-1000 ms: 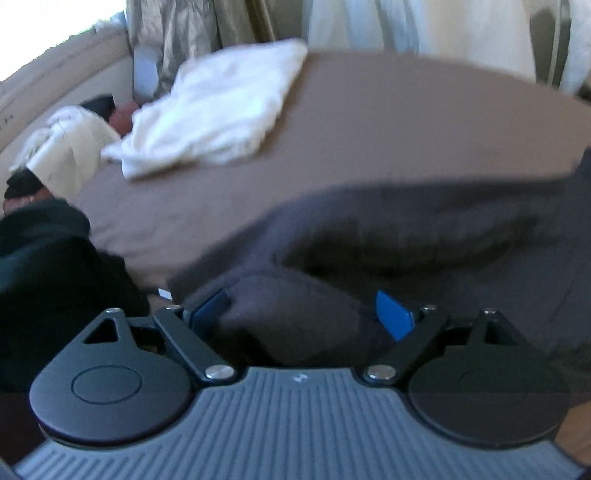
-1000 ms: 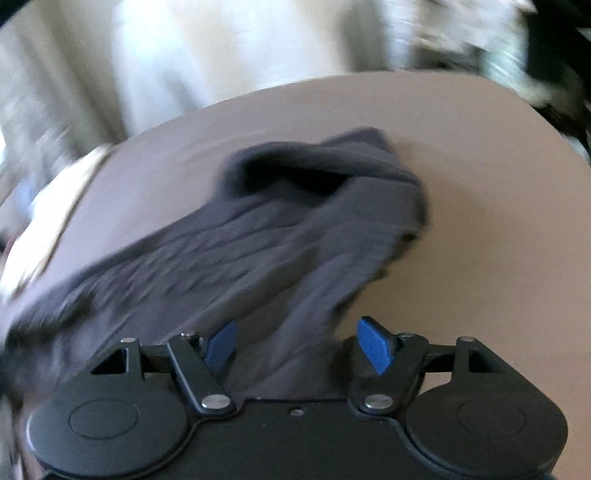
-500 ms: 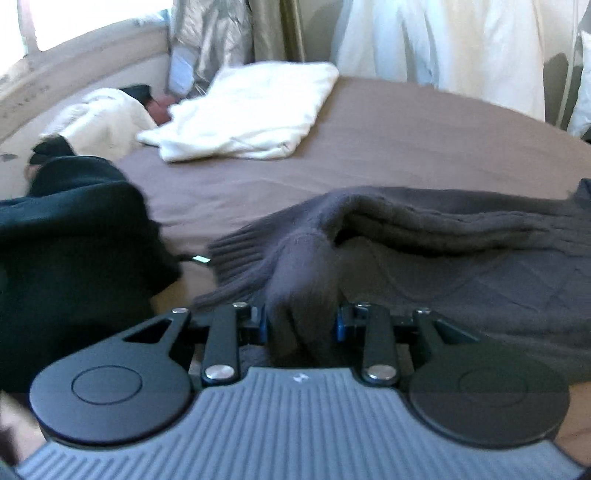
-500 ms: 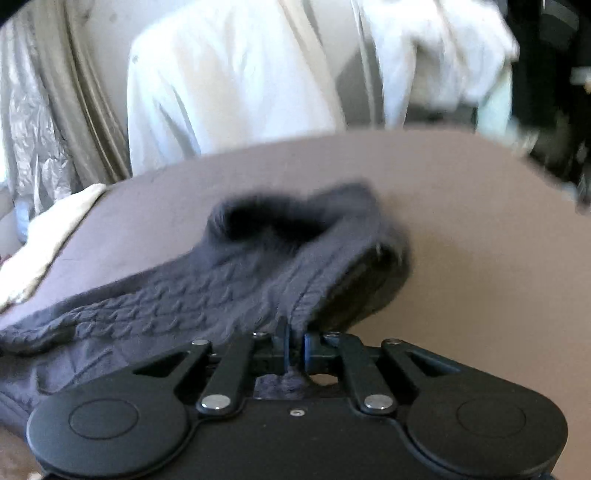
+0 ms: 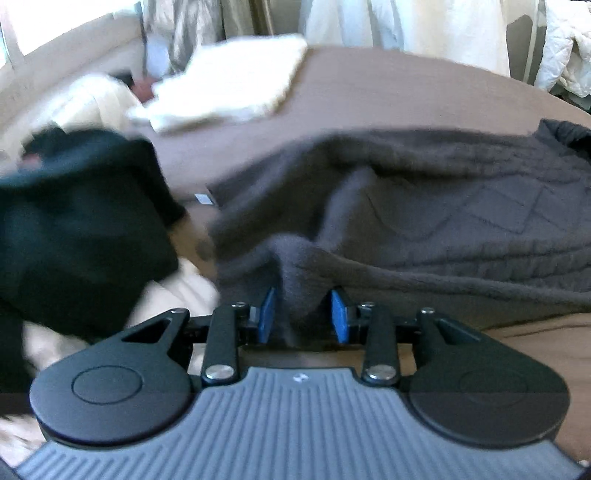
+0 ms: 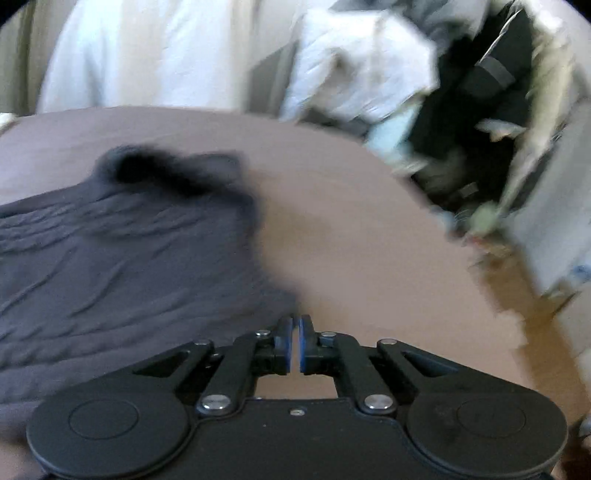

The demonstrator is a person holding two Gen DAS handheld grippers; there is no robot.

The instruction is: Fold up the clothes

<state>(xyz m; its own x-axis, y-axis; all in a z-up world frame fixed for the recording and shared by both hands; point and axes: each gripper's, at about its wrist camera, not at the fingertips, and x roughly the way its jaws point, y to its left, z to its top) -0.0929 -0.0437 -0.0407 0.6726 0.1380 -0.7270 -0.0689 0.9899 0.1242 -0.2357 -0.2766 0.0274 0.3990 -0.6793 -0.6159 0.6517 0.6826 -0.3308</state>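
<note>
A dark grey cable-knit sweater [image 5: 443, 221] lies spread across the brown bed sheet [image 5: 388, 92]. My left gripper [image 5: 303, 314] is at the sweater's near left edge, and a bunched fold of the knit stands pinched between its blue pads [image 5: 267, 314]; its jaws are opening slightly. In the right wrist view the same sweater [image 6: 129, 258] fills the left side, its collar at the far end. The sweater's near right corner tapers into the tips of my right gripper [image 6: 294, 321], which is shut on that thin edge.
A black garment [image 5: 74, 229] lies heaped at the bed's left edge. A folded white garment [image 5: 229, 85] rests at the far left. Pale clothes [image 5: 406, 22] hang behind the bed. A jumble of white and black clothing [image 6: 461, 129] sits off the bed's right side.
Both grippers went from open around the sweater to closed on it. The sweater is now pulled out flatter between them. The right gripper swung rightward, bringing the clothes pile into view.
</note>
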